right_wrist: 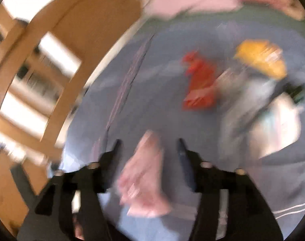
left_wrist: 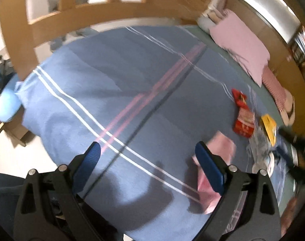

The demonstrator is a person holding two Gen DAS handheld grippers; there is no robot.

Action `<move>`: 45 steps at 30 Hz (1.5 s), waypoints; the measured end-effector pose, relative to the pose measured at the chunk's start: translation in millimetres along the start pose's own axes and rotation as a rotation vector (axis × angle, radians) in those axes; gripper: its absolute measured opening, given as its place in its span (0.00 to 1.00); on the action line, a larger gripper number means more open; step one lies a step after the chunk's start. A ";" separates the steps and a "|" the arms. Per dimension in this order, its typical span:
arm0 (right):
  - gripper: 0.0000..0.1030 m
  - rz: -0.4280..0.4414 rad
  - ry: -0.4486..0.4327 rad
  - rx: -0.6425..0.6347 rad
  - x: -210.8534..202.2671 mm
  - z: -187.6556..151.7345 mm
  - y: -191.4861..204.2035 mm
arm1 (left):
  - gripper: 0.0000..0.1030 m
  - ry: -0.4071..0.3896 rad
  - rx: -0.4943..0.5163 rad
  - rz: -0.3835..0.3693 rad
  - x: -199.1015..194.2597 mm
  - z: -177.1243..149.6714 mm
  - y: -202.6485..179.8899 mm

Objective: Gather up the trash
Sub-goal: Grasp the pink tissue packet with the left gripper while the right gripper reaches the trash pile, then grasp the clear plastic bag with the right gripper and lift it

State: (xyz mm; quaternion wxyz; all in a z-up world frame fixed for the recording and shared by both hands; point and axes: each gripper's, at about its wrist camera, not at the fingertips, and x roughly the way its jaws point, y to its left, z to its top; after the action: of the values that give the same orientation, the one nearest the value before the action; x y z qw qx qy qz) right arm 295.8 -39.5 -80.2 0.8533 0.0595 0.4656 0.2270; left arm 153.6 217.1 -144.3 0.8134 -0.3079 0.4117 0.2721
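Where the left wrist view looks down, a blue bedspread (left_wrist: 116,92) crossed by white, pink and dark stripes covers most of the frame. A wooden bed frame (left_wrist: 104,18) curves around its far edge, and pale floor shows at the left beside a light blue soft toy (left_wrist: 5,106). Along the far right edge of the bed lies a folded pink cloth (left_wrist: 240,44), with a red-and-white checked cloth (left_wrist: 273,88) just past it.

Trash sits in a loose group on the right part of the bedspread. A red wrapper (left_wrist: 242,114) lies flat, a yellow packet (left_wrist: 270,126) lies just beside it on crinkled clear plastic (left_wrist: 259,142), and a pink wrapper (left_wrist: 214,160) lies nearer the camera.

The left gripper (left_wrist: 147,150) is spread wide, its blue-padded fingers (left_wrist: 88,164) well apart with only striped bedspread between them. Its right-hand finger overlaps the pink wrapper in the view; whether it touches cannot be told.

The right wrist view is heavily blurred. It shows the same bedspread (right_wrist: 152,100), the wooden frame (right_wrist: 51,56) at the left, the red wrapper (right_wrist: 200,82), the yellow packet (right_wrist: 261,58) and a silvery white bag (right_wrist: 277,124) at the right. The right gripper (right_wrist: 149,142) is also spread open, and the pink wrapper (right_wrist: 146,176) lies between its fingers (right_wrist: 184,160) without being pinched. Whether either finger touches it cannot be told through the blur.
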 end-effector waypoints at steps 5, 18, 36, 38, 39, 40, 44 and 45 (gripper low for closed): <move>0.67 -0.284 0.018 0.009 34.1 22.6 -31.1 | 0.92 0.067 0.053 -0.029 12.5 -5.5 -14.7; 0.19 -0.115 0.138 0.065 56.1 -4.7 -58.6 | 0.93 0.038 -0.023 -0.054 8.3 -2.2 -3.4; 0.61 -0.022 0.336 0.016 -7.5 -69.0 -96.0 | 0.93 0.042 0.102 -0.059 9.5 -11.7 -27.2; 0.61 0.040 0.374 0.088 3.4 -71.2 -102.3 | 0.93 0.042 0.090 -0.053 10.4 -10.6 -26.2; 0.61 0.053 0.384 0.100 8.1 -69.0 -105.2 | 0.93 0.046 0.077 -0.056 11.1 -10.2 -24.6; 0.61 0.062 0.403 0.115 16.3 -71.1 -106.3 | 0.93 0.049 0.069 -0.058 11.4 -9.7 -23.0; 0.58 0.073 0.387 0.101 25.4 -71.9 -93.9 | 0.93 0.051 0.079 -0.044 13.4 -9.5 -21.8; 0.46 0.073 0.381 0.097 24.3 -71.3 -93.0 | 0.93 0.050 0.081 -0.040 13.8 -9.5 -22.0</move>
State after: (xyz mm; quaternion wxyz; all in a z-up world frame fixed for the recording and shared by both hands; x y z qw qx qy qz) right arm 279.4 -119.3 -167.9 0.7371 0.0737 0.6265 0.2423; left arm 171.2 198.2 -154.2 0.8199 -0.2897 0.4365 0.2308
